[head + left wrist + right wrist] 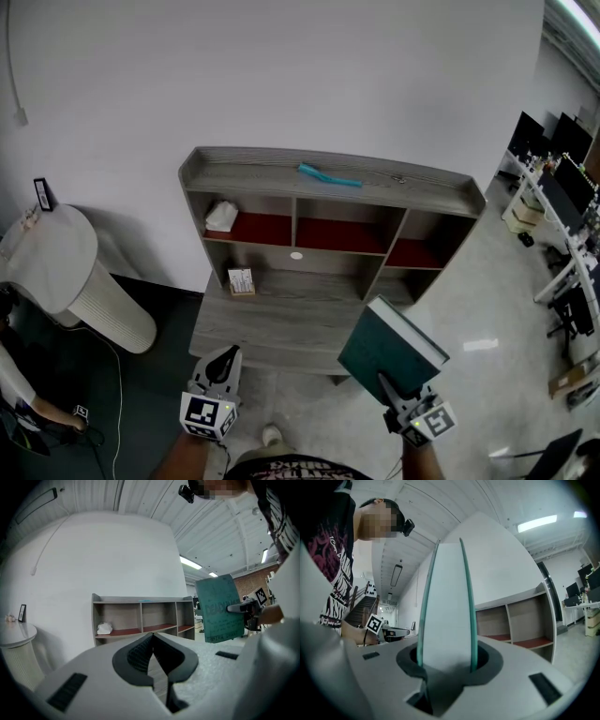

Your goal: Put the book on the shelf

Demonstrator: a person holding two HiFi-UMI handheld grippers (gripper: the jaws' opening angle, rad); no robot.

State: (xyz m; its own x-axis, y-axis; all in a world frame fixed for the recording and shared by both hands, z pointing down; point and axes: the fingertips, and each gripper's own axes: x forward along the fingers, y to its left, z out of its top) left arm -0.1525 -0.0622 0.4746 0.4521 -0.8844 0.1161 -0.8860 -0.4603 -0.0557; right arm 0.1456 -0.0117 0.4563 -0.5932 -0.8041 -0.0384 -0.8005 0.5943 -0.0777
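Note:
A dark green hardcover book (392,352) is held upright and tilted in my right gripper (386,384), in front of the right end of the grey shelf unit (328,314). In the right gripper view its white page edge (445,606) stands between the jaws, and my right gripper (446,663) is shut on it. My left gripper (225,358) hovers before the shelf's lower left board, its jaws closed together with nothing between them. From the left gripper (153,641) view the shelf (140,616) lies ahead and the book (220,609) is at the right.
On the shelf's top board lies a teal item (328,175). A white crumpled thing (221,217) sits in the left compartment, a small box (241,281) on the board below. A white round stand (56,262) is at the left, desks with monitors (562,187) at the right.

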